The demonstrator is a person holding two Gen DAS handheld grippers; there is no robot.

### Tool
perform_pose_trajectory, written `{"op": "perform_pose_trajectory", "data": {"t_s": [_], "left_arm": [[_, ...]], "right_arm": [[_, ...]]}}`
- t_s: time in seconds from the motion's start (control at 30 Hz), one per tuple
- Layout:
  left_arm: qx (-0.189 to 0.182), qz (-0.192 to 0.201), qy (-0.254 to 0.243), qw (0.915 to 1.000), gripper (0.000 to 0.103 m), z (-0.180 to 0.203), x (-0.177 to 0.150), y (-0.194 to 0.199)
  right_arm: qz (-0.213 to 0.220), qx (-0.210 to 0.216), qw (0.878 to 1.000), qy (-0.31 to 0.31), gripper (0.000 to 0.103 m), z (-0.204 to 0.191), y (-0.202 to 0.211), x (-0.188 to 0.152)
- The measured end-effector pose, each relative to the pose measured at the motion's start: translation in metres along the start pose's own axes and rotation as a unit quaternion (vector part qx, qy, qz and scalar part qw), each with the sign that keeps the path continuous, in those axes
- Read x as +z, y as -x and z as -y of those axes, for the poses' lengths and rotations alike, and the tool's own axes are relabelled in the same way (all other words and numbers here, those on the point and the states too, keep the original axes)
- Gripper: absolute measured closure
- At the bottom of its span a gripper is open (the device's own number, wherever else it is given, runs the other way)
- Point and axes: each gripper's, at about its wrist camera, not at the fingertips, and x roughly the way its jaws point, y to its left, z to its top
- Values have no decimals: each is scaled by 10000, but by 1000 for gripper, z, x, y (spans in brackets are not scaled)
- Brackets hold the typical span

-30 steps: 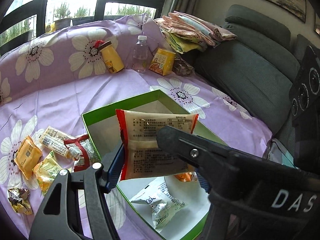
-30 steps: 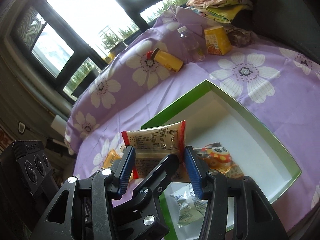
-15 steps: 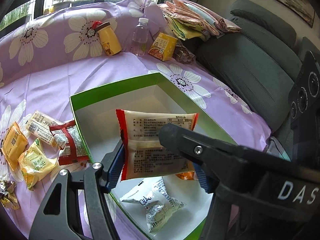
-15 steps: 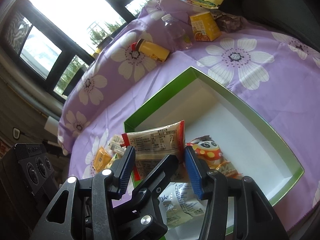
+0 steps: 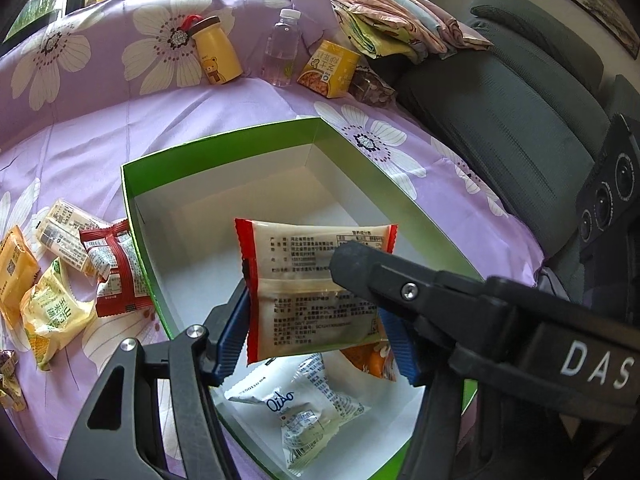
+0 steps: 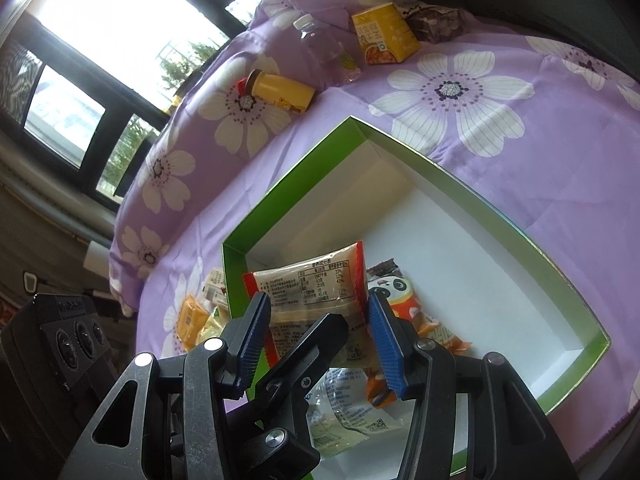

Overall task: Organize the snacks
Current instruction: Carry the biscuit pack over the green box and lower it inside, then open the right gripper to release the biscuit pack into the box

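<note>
I am in the middle of a placing step. The red-edged packet (image 5: 316,280) hangs upright over the open green box (image 5: 220,144), in the lower middle of the left wrist frame, and has not touched the white floor of the box. My left gripper (image 5: 316,308) seems to pinch it, with a blue pad against each side edge. My right gripper (image 6: 318,304) brackets the same packet from a crossed angle, its pads right by the red edges, but I cannot tell whether it actually squeezes or merely flanks the packet.

Beneath the packet lie a white packet (image 5: 304,404) and a panda-printed packet (image 6: 400,292), crowded into the near end of the box. The far end, toward the upper middle of the frame, is bare.

I judge the task barely under way: a red snack packet (image 5: 116,272) and several yellow ones lie on the purple bedspread (image 5: 200,112) at the left edge, outside the box.

Next I should lower the packet onto free floor, spread the holding pads, then lift both grippers without tangling them.
</note>
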Motion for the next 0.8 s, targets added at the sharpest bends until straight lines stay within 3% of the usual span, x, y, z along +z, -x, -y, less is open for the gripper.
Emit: {"op": "perform_pose_trajectory", "data": {"t_s": [0.4,0.8], "left_arm": [[103,-59,109,9999,40,-3,-1,-3],[89,393,163,9991,34,-14,-3,40]], "right_arm": [[-75,-121,9998,-99,49,7,-5,1],[256,-55,9995,195,50,-16,16,-2]]}}
